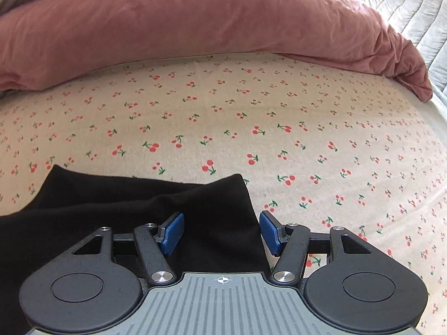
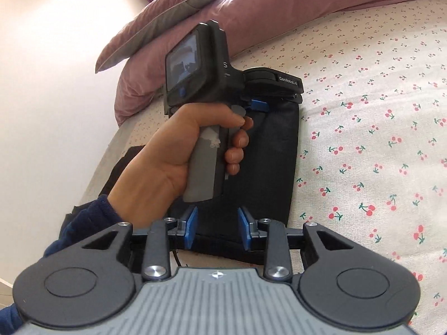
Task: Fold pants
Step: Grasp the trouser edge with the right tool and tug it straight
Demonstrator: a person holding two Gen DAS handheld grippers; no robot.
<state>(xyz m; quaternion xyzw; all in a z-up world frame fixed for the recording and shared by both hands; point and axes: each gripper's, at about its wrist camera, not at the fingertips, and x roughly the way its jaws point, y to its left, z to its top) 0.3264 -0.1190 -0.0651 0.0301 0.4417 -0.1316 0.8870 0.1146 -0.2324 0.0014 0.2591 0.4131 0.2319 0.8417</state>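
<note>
The black pants (image 2: 268, 153) lie folded in a long narrow strip on the cherry-print sheet (image 2: 363, 139), close to the bed's left edge. My right gripper (image 2: 218, 227) hovers over the near end of the strip, jaws apart, nothing pinched between the blue pads. A hand (image 2: 173, 150) holds my left gripper by its handle over the strip's far end. In the left wrist view my left gripper (image 1: 222, 233) stands open above the far corner of the pants (image 1: 139, 209); the cloth lies under the pads, not clamped.
A bunched pink duvet (image 1: 195, 22) runs across the bed beyond the pants. A pink pillow (image 2: 167, 8) lies at the head, next to a white wall (image 2: 56, 83). Grey quilted fabric (image 1: 413, 8) shows at the far right. Bare sheet (image 1: 307, 128) stretches right of the pants.
</note>
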